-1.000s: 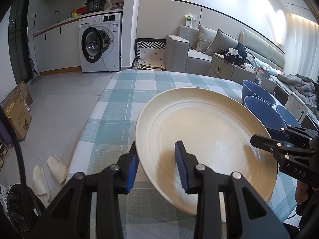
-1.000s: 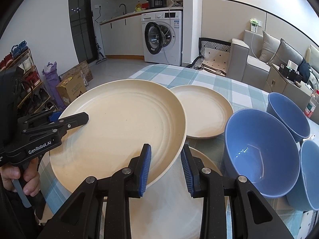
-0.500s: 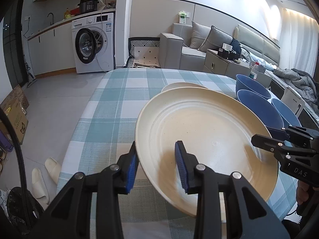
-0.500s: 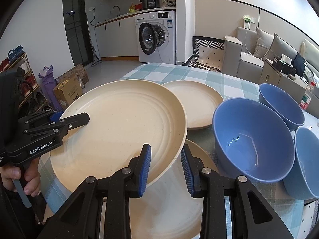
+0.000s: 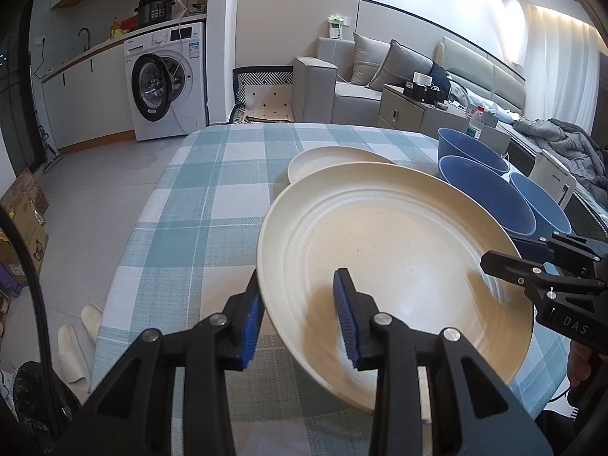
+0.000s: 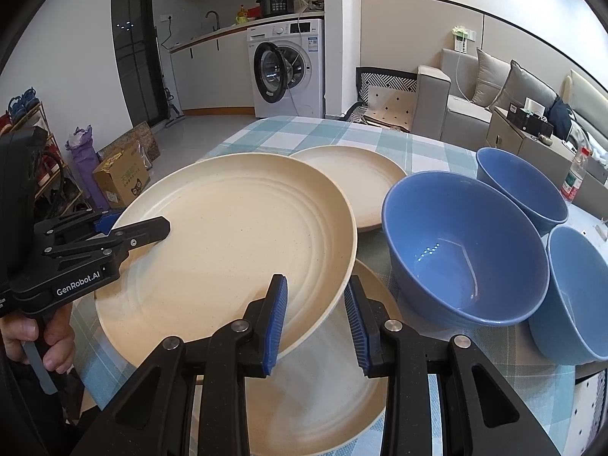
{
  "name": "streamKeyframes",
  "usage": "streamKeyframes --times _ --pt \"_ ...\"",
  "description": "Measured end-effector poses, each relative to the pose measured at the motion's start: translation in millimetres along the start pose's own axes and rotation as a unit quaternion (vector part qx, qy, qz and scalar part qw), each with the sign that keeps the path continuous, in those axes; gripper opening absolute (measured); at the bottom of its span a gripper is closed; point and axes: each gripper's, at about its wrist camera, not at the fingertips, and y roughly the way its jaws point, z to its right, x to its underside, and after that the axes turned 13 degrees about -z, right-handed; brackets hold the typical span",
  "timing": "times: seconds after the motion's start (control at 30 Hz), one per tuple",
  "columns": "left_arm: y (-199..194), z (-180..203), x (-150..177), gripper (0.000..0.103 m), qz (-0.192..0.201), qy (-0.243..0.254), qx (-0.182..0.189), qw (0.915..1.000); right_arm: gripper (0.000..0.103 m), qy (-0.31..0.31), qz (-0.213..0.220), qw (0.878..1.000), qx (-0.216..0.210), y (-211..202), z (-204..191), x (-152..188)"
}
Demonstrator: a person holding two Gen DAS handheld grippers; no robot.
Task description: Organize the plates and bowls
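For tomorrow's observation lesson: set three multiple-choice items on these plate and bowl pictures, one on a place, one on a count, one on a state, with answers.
1. Where is the second cream plate lying?
A. inside a bowl
B. on the checked tablecloth, behind the held plate
C. on the floor

2. How many blue bowls are there?
A. one
B. two
C. three

3. How is the big cream plate held?
A. by both grippers at opposite rims
B. by one gripper only
C. by neither; it lies flat

Answers: 1 B, it lies on the cloth past the lifted plate. 2 C, bowls at. 3 A, left gripper and right gripper each clamp its rim.
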Motion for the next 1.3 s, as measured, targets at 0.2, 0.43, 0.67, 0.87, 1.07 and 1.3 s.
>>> streamKeyframes --times 0.2,0.43,0.67,0.87,1.07,1.3 --pt "5.0 5.3 1.2 0.034 -0.006 0.006 0.003 1.0000 0.032 0.004 -0.003 1.000 0.007 2.4 4.5 6.1" --pt "10.3 9.0 2.5 0.034 -0.013 0.012 0.002 0.9998 0.032 0.008 -0.010 1.000 0.009 6.6 4.4 13.6" --pt "14.4 12.7 4.6 0.034 -0.018 0.018 0.003 0.9997 0.032 0.012 -0.014 1.000 0.010 7.4 6.4 18.7" --pt "16.5 16.2 6.6 0.035 -0.020 0.025 0.003 0.9995 0.032 0.015 -0.017 1.000 0.014 8.8 7.6 21.5" --pt "18.7 20.3 8.5 0.035 -0.024 0.030 0.004 0.9992 0.032 0.018 -0.020 1.000 0.016 10.3 10.2 25.4" --pt "21.7 23.4 9.6 0.035 -0.027 0.035 0.003 0.9990 0.032 0.015 -0.023 0.999 0.026 12.0 10.6 29.6"
